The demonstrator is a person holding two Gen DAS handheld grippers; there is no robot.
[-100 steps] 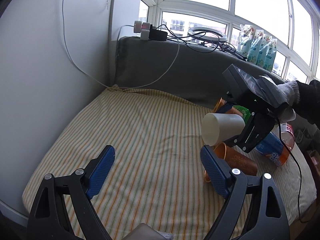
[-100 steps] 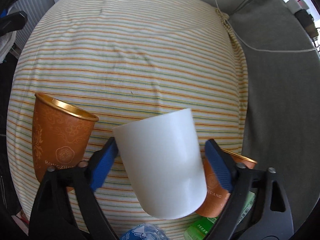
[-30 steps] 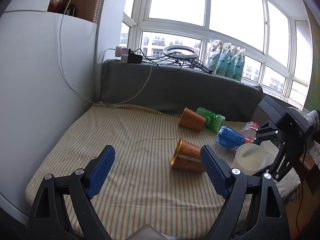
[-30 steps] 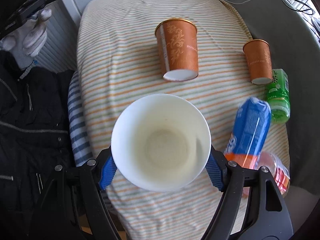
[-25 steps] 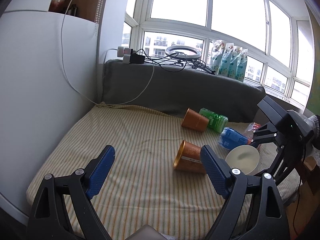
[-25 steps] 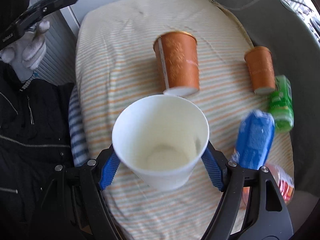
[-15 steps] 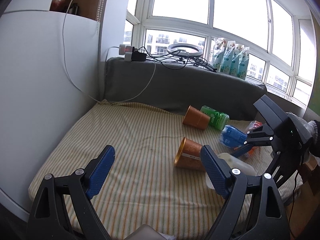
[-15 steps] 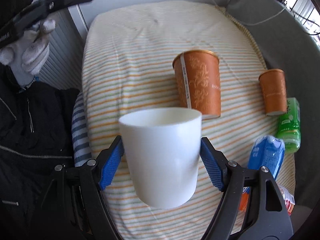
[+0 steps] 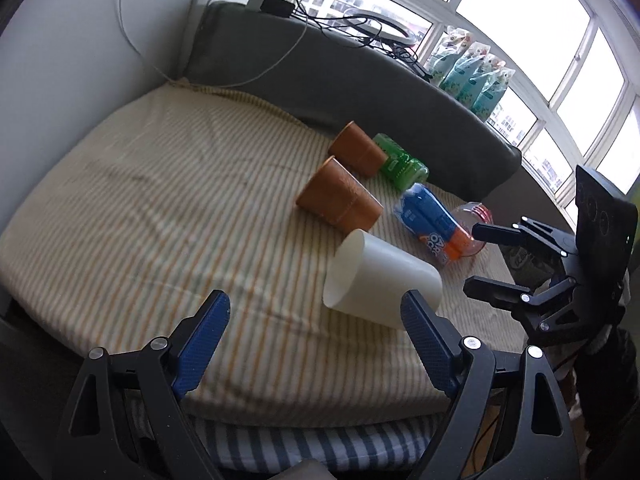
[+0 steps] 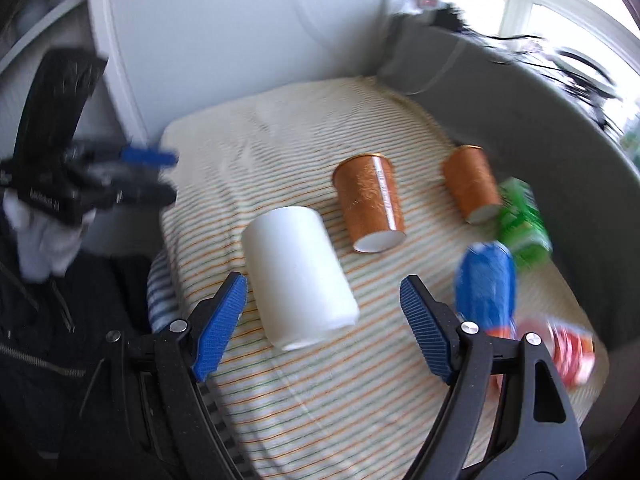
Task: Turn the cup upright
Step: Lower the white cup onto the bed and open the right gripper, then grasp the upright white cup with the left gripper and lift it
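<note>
1. The white cup point(image 9: 382, 280) lies on its side on the striped cushion point(image 9: 160, 208), near the cushion's front edge, with its open mouth facing toward the left tongs' side and its closed base toward the right tongs.
2. From the right wrist camera, the same white cup point(image 10: 298, 276) sits just ahead of the tongs, closer to the left-hand blue pad point(image 10: 218, 322) than to the other; nothing grips it.
3. The right tongs point(image 10: 322, 322) are spread wide and hold nothing, with the cup's base lying in front of the gap.
4. The left tongs point(image 9: 316, 340) are likewise spread apart and empty, hovering over the cushion's front edge; the cup lies just beyond the right-hand pad point(image 9: 426, 344).
5. From the left wrist camera the right tongs point(image 9: 486, 262) appear at the right margin, their dark fingers apart and pointing toward the cup.
6. Behind the white cup, a larger orange cup point(image 9: 338, 196) lies on its side, and a smaller orange cup point(image 9: 358, 154) lies farther back, touching a green can point(image 9: 400, 162).
7. A blue packet point(image 9: 430, 224) lies to the right of the larger orange cup, beside a red-rimmed clear container point(image 9: 474, 220).
8. A grey backrest point(image 9: 360, 76) runs behind the cushion, with cables and a ring light point(image 9: 366, 26) on top of it.
</note>
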